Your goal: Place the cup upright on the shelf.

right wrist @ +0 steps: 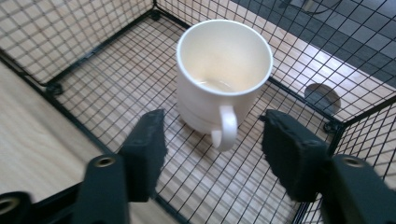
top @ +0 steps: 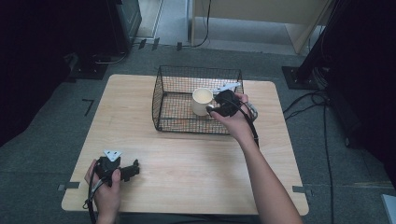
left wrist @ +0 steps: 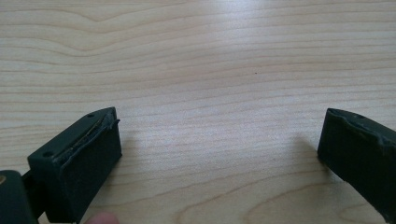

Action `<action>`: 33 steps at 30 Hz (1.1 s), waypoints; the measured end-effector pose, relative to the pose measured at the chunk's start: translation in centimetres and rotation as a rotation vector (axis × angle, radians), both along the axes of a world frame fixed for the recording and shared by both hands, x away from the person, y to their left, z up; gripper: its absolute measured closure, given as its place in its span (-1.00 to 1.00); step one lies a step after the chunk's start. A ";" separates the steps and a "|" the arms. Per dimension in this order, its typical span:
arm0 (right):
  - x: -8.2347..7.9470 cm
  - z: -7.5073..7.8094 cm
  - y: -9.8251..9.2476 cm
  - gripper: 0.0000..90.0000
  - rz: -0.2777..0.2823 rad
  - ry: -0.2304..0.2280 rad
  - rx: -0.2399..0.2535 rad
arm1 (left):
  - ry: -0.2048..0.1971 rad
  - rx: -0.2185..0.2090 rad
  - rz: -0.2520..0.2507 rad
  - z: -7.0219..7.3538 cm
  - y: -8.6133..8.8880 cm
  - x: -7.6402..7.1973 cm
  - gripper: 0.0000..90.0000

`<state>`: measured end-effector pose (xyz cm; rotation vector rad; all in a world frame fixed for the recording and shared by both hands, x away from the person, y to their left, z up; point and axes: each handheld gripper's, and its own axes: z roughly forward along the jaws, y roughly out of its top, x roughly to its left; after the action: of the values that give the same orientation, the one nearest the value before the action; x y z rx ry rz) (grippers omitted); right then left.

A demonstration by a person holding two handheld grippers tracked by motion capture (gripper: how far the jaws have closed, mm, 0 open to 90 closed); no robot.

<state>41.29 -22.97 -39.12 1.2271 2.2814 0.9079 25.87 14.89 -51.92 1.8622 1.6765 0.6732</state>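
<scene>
mug (top: 201,101) upright in wire basket (top: 164,95) | basket on table (top: 187,163), far-centre

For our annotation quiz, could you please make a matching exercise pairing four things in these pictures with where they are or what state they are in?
Things:
1. white mug
2. wire basket
3. left tongs
4. right tongs

Places or states:
A. open, low over bare wood near the table's front left corner
B. open, either side of a handle
C. upright on a mesh floor
D. on the far half of the wooden table

Pairs: 1-C, 2-D, 3-A, 4-B
</scene>
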 end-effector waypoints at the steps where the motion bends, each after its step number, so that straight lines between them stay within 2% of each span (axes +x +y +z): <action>1: -0.4 0.2 -0.2 -0.23 -0.001 -0.002 0.008 | 0.000 0.000 0.000 0.0 0.0 0.0 -1.00; 3: -0.9 0.4 -0.4 -0.38 0.003 -0.012 0.015 | 0.000 0.000 0.000 0.0 0.0 0.0 -1.00; 6: -1.7 0.6 -0.6 -0.72 0.000 -0.025 0.028 | 0.000 0.000 0.000 0.0 0.0 0.0 -1.00; 8: -2.3 0.7 -0.8 -0.83 -0.009 -0.046 0.022 | 0.000 0.000 0.000 0.0 0.0 0.0 -1.00; 11: -3.2 0.8 -1.2 -0.95 0.002 -0.062 0.041 | 0.000 0.000 0.000 0.0 0.0 0.0 -1.00; 14: -4.4 0.8 -1.8 -0.96 0.004 -0.078 0.065 | 0.000 0.000 0.000 0.0 0.0 0.0 -1.00; 22: -7.3 0.2 -4.2 -0.96 -0.017 -0.118 0.072 | -0.003 -0.001 0.002 0.0 0.0 0.0 -1.00; 28: -9.5 -1.4 -6.8 -0.97 -0.087 -0.136 0.077 | -0.001 0.001 -0.001 0.0 0.0 0.0 -1.00; 33: -10.8 -2.4 -9.1 -0.97 -0.131 -0.125 0.100 | 0.000 0.002 0.000 0.0 -0.1 0.1 -1.00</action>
<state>30.47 -32.09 -41.54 1.3065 2.0550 1.0300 25.93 14.81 -51.93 1.8632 1.6761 0.6752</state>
